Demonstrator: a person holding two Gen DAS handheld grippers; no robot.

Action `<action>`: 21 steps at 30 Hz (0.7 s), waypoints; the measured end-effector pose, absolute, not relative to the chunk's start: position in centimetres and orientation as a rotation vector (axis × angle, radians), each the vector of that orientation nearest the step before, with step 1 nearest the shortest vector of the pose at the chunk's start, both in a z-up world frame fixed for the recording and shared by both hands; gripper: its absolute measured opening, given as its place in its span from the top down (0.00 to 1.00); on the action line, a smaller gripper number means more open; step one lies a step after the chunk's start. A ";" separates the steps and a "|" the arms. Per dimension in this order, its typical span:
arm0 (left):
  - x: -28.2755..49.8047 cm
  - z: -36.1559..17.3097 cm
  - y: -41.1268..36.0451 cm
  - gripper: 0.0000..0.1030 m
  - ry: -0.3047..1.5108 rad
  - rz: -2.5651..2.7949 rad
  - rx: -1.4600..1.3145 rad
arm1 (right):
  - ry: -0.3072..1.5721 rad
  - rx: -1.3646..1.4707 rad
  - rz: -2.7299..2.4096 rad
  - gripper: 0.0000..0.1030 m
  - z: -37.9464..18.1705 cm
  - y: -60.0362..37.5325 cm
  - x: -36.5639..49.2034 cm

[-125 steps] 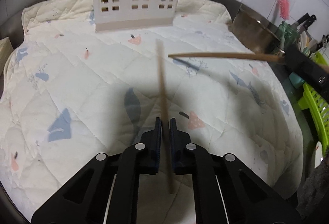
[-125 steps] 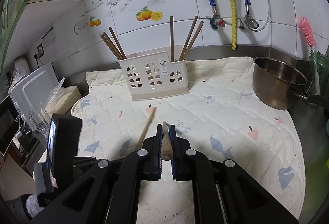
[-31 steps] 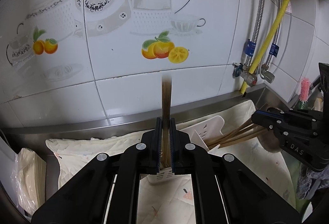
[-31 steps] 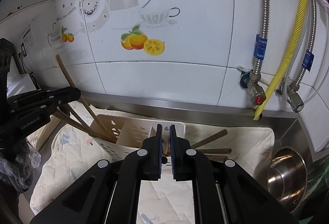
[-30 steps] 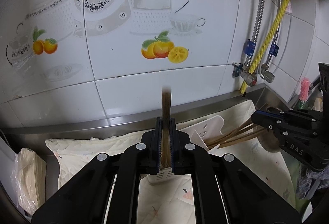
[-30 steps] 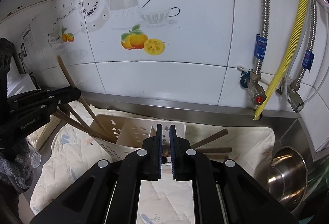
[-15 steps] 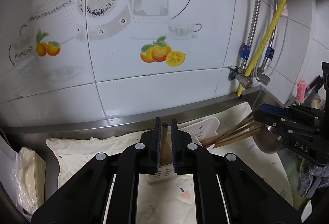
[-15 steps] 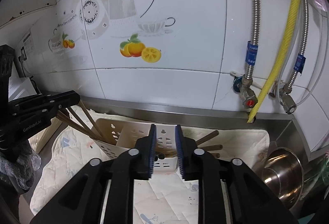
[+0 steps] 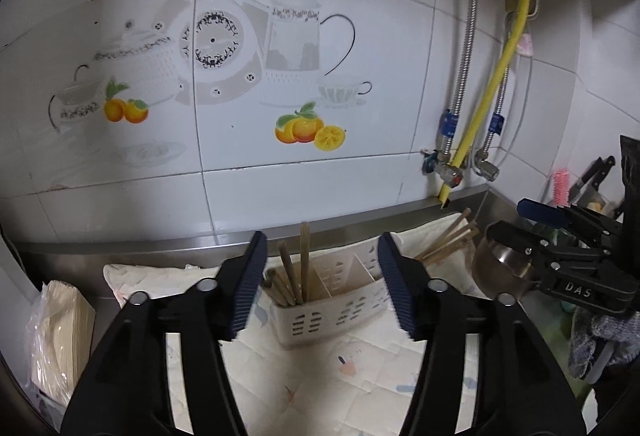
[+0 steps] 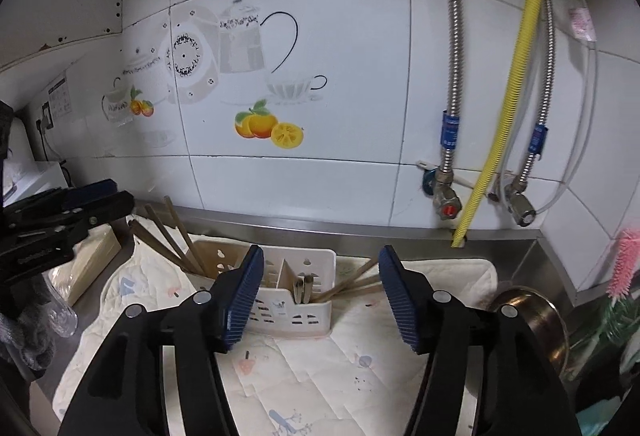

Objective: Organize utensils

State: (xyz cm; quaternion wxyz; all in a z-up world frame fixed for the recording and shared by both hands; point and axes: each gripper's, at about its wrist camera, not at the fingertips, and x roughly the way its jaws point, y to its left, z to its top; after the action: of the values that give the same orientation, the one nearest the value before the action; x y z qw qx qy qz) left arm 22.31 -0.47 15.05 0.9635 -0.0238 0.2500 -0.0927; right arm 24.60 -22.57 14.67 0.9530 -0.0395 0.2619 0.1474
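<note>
A cream slotted utensil holder [image 9: 340,306] stands on the quilted mat [image 9: 320,376] by the tiled wall. Several wooden chopsticks [image 9: 296,270] stand in its left compartment; others [image 9: 448,242] lean out of its right end. My left gripper [image 9: 322,286] is open and empty, above and in front of the holder's left end. In the right wrist view the holder [image 10: 296,298] holds chopsticks at the left [image 10: 172,236], in the middle section [image 10: 304,288] and at the right [image 10: 352,284]. My right gripper [image 10: 320,292] is open and empty above it.
A steel pot [image 10: 536,324] sits right of the mat, with a pink brush [image 10: 624,264] beyond it. Taps and hoses [image 10: 448,196] hang on the wall. A stack of paper in a bag [image 9: 60,332] lies left of the mat.
Both grippers have opened wide and let go of their chopsticks, which now stand in the holder. Both grippers have pulled back slightly.
</note>
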 end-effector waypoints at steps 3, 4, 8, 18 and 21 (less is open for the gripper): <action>20.7 14.8 -0.3 0.32 0.492 -0.192 -0.053 | 0.510 -0.095 0.282 0.32 14.5 -22.7 23.2; 20.3 14.8 -0.2 0.29 0.487 -0.193 -0.056 | 0.505 -0.098 0.276 0.31 14.4 -22.7 22.7; 18.7 14.3 -0.1 0.19 0.476 -0.190 -0.050 | 0.491 -0.099 0.260 0.22 13.9 -22.9 21.1; 14.6 11.4 0.9 0.05 0.475 -0.153 -0.041 | 0.482 -0.092 0.240 0.11 11.6 -23.2 17.5; 13.7 10.4 1.5 0.05 0.490 -0.151 -0.070 | 0.492 -0.065 0.241 0.10 10.8 -23.4 16.7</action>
State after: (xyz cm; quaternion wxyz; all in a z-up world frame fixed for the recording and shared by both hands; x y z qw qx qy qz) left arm 13.66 1.52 10.41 0.9667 -0.0345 0.2421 -0.0748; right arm 16.69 -23.44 10.80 0.9622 -0.0323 0.2429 0.1187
